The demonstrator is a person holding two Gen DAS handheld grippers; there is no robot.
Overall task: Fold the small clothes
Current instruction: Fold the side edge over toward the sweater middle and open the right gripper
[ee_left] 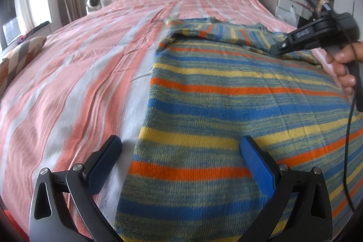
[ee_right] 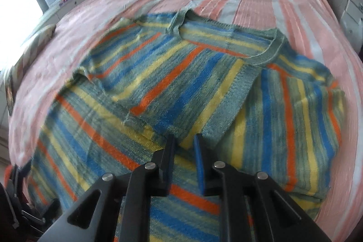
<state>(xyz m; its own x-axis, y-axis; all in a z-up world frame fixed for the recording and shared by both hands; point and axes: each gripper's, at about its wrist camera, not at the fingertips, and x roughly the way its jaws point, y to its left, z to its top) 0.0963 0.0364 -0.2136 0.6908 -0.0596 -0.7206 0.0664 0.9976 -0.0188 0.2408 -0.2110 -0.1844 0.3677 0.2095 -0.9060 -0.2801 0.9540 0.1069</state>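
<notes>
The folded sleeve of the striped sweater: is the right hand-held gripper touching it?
Cannot tell. In the right wrist view the right hand-held gripper stands slightly open at the edge of the folded sleeve of the striped sweater, but blur hides any contact or gap.

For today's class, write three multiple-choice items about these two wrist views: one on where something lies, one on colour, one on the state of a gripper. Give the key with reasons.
1. Where does the striped knitted sweater lie?
A. on the pink-and-white striped bedspread
B. on the floor
C. over the wooden headboard

2. What colour are the pads on the left gripper?
A. red
B. blue
C. white

3. How do the left gripper's jaws stand?
A. shut on the sweater
B. shut on nothing
C. wide open

Key: 1 A, the sweater is spread flat on the bedspread; 2 B, both pads show blue in the left wrist view; 3 C, the two fingers stand far apart above the sweater's edge.
</notes>
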